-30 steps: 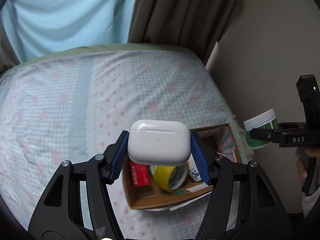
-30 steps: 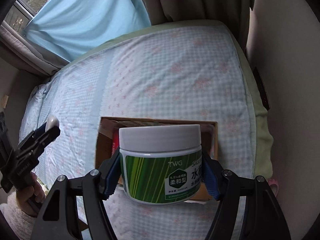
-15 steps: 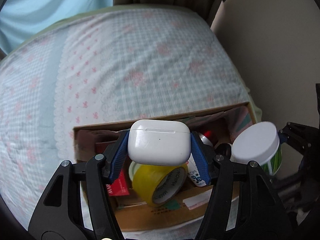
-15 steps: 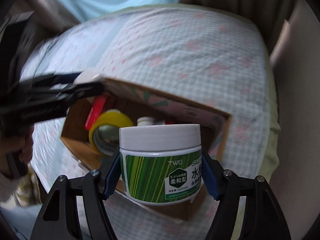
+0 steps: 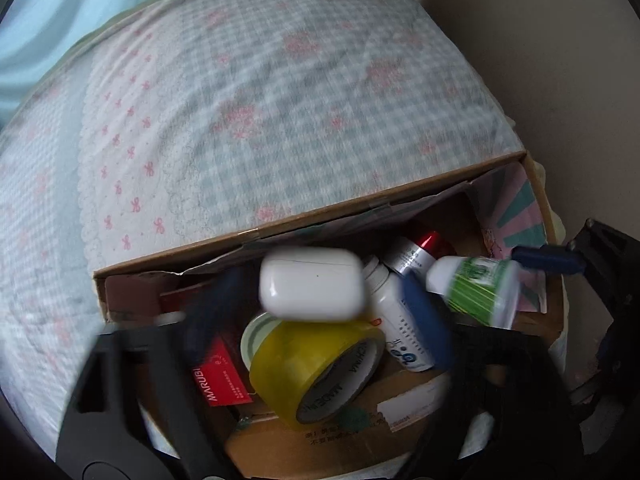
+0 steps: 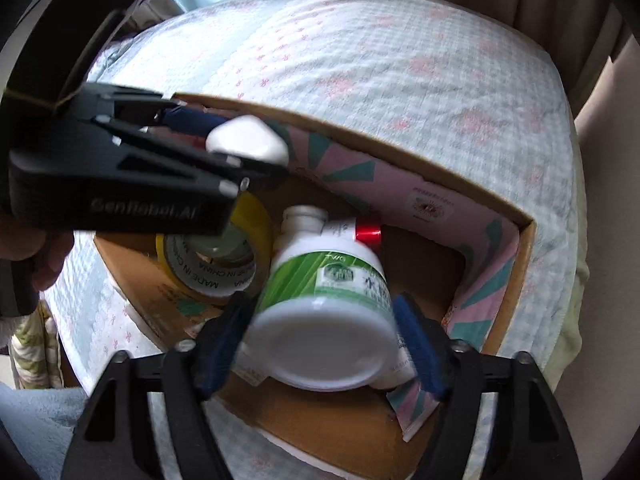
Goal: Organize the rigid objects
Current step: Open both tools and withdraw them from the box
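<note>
My left gripper [image 5: 320, 312] has opened over the cardboard box [image 5: 360, 204]; the white earbud case [image 5: 314, 283] sits loose between its spread blue pads, blurred. It also shows in the right wrist view [image 6: 246, 140]. My right gripper [image 6: 320, 340] has opened too; the green-and-white jar [image 6: 324, 304] is tipped forward, base toward the camera, between the pads inside the box [image 6: 400, 152]. The jar shows in the left wrist view [image 5: 476, 286].
In the box lie a yellow tape roll [image 5: 316, 368], a red packet [image 5: 220, 372], a white bottle [image 5: 396, 320] and a red-capped can [image 5: 420, 250]. The box rests on a checked bedspread [image 5: 240, 100]. A wall is at the right.
Both grippers moved down into the box and opened. The earbud case and the jar have come loose from the pads; the jar has tipped forward.
</note>
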